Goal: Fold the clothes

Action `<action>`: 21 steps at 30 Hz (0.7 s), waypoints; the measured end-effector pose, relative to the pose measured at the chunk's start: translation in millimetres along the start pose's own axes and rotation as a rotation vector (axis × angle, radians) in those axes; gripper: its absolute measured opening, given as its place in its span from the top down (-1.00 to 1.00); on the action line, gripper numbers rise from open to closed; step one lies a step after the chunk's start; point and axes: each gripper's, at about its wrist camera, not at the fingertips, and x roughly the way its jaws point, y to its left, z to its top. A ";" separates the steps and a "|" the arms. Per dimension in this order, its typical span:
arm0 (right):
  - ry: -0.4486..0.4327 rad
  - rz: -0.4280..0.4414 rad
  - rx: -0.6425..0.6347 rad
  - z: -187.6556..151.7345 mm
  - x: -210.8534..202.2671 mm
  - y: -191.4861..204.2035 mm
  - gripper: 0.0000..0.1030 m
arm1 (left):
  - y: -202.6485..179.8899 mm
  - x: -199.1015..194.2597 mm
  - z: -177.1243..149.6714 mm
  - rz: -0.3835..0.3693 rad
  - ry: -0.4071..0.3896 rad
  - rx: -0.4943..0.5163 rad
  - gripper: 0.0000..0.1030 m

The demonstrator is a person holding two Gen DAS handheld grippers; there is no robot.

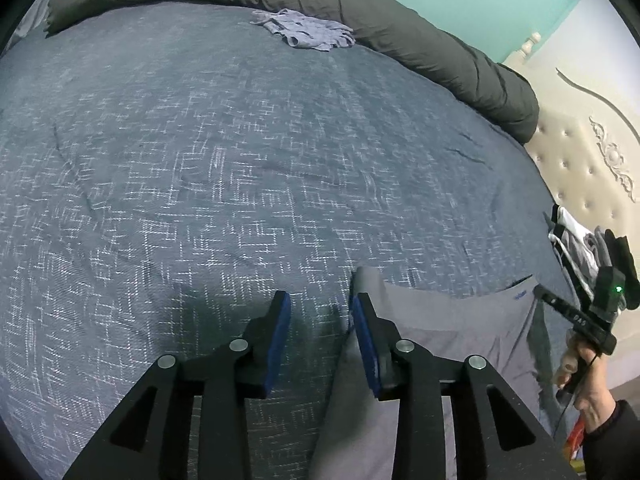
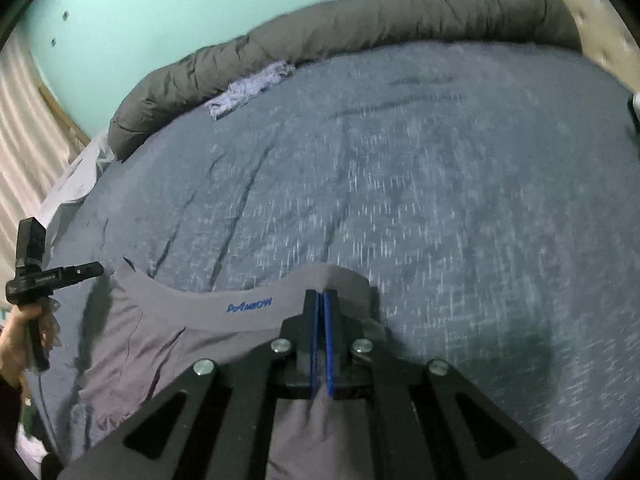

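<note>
Right tool [image 2: 321,300] tight on grey shorts [image 2: 168,332], waistband lettering legible.

Left wrist view: bedspread [image 1: 240,180] fills the frame. Rolled duvet [image 1: 400,24] lies along its far edge; small crumpled garment [image 1: 308,32] on the bedspread, touching the duvet. Shorts [image 1: 452,320] lie at near right, under the right finger of the left gripper [image 1: 322,312]. Clothes pile [image 1: 580,244] at far right, before the headboard [image 1: 580,152]. Right wrist view: right gripper [image 2: 321,300] sits over the shorts' waistband [image 2: 224,300].
</note>
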 end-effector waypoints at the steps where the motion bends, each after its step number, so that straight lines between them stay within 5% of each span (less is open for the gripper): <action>1: 0.011 -0.011 -0.012 -3.1 1.8 0.8 0.96 | -1.2 0.4 -0.4 -0.004 0.003 0.002 0.27; 21: -0.135 -0.125 0.063 2.0 -21.4 -29.8 0.98 | -21.0 22.8 0.4 -0.049 0.036 0.033 0.25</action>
